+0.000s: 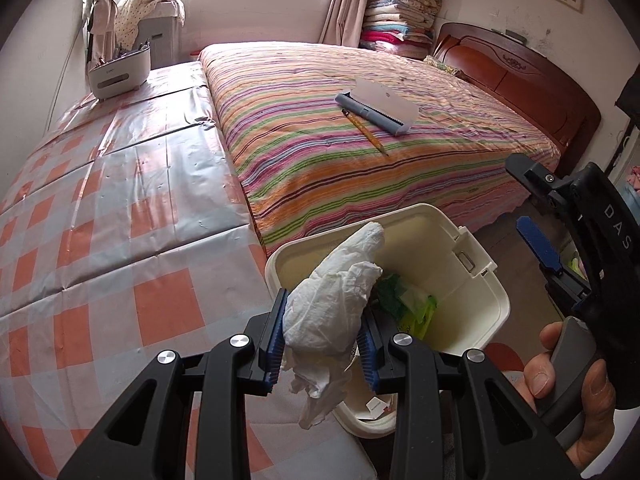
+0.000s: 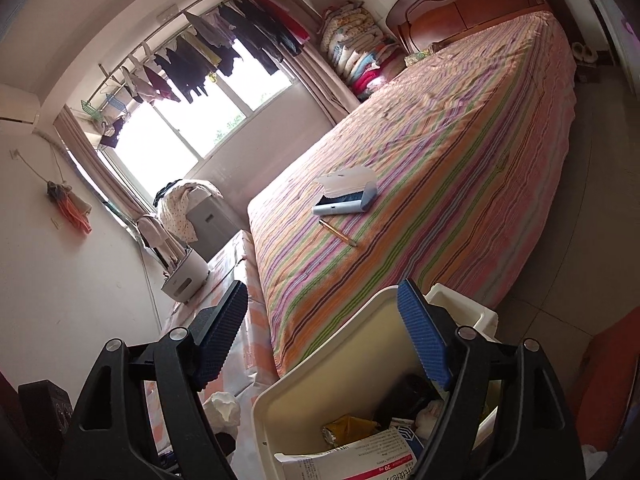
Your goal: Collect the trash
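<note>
"DAS" on right tongs (image 1: 536,216) body; "20 mg" on medicine box (image 2: 360,460) in bin (image 2: 320,340).

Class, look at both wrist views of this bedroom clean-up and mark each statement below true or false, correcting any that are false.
1. The left gripper is clamped on a crumpled white tissue. True.
2. The right gripper holds a pencil. False: its jaws stand apart with nothing between them.
3. The cream trash bin has nothing in it. False: wrappers and a printed box lie inside.
4. A pencil lies on the striped bedspread beside a blue-grey case. True.
5. The tissue has already been dropped into the bin. False: the left gripper grips it, close above the bin's near rim.
</note>
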Demonstrator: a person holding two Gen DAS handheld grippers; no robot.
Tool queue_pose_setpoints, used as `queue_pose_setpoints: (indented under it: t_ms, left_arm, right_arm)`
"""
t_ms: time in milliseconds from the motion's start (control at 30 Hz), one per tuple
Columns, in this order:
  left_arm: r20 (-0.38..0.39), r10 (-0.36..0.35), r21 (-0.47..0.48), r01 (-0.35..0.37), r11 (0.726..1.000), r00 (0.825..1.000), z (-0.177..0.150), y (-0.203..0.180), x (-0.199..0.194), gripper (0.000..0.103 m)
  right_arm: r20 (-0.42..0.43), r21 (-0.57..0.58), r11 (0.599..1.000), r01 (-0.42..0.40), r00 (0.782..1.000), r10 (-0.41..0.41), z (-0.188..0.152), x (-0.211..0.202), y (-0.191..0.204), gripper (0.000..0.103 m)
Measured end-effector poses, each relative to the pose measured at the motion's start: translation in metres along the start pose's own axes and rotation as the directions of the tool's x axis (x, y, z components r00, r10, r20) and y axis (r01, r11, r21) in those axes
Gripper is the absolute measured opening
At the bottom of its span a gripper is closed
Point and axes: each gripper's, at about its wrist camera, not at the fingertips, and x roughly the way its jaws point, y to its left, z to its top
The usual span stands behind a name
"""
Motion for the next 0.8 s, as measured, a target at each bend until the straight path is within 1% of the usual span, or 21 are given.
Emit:
queue_pose_setpoints:
  t_ms: [133, 400, 467, 500, 533, 567, 600, 633, 700, 800]
  left_arm:
    - [-0.017, -0.007, 0.02, 0.007, 1.0, 1.0, 0.004, -0.01, 0.012, 0.031]
    - [-0.05, -0.021, 0.067, 0.024, 0.997, 0.999, 0.009, -0.033, 0.036, 0.032]
    - [-0.051, -0.018, 0.068, 0.021, 0.997, 0.999, 0.011, -0.037, 0.04, 0.038]
    - [-0.051, -0.017, 0.068, 0.021, 0.997, 0.999, 0.012, -0.038, 0.042, 0.043]
    - [-0.054, -0.018, 0.067, 0.022, 0.998, 0.998, 0.013, -0.04, 0.043, 0.052]
    - [-0.059, -0.014, 0.065, 0.018, 0.998, 0.998, 0.013, -0.04, 0.045, 0.059]
    - [-0.061, -0.007, 0.063, 0.011, 0.998, 0.998, 0.014, -0.041, 0.045, 0.07]
    - [-0.058, 0.0, 0.062, 0.003, 0.998, 0.998, 0.014, -0.041, 0.045, 0.075]
    - [-0.057, 0.02, 0.068, -0.017, 0.998, 0.998, 0.013, -0.041, 0.045, 0.078]
    - [-0.065, 0.05, 0.067, -0.045, 0.997, 0.997, 0.01, -0.037, 0.041, 0.079]
  right_arm:
    - [0.04, 0.055, 0.998, -0.001, 0.999, -0.001, 0.005, -0.007, -0.011, 0.079]
    - [0.083, 0.1, 0.995, -0.004, 0.997, -0.005, 0.009, -0.015, -0.025, 0.079]
    - [0.087, 0.106, 0.994, -0.003, 0.996, -0.007, 0.01, -0.016, -0.028, 0.079]
    - [0.089, 0.106, 0.994, 0.0, 0.996, -0.009, 0.01, -0.016, -0.028, 0.079]
    - [0.089, 0.107, 0.994, 0.002, 0.996, -0.012, 0.01, -0.016, -0.029, 0.08]
    - [0.089, 0.109, 0.994, 0.003, 0.996, -0.013, 0.011, -0.016, -0.03, 0.08]
    - [0.089, 0.11, 0.994, 0.005, 0.996, -0.014, 0.011, -0.016, -0.031, 0.08]
    - [0.09, 0.112, 0.994, 0.007, 0.996, -0.017, 0.012, -0.017, -0.032, 0.08]
    - [0.091, 0.112, 0.994, 0.011, 0.996, -0.021, 0.012, -0.017, -0.034, 0.08]
    - [0.088, 0.101, 0.995, 0.019, 0.996, -0.028, 0.012, -0.017, -0.034, 0.08]
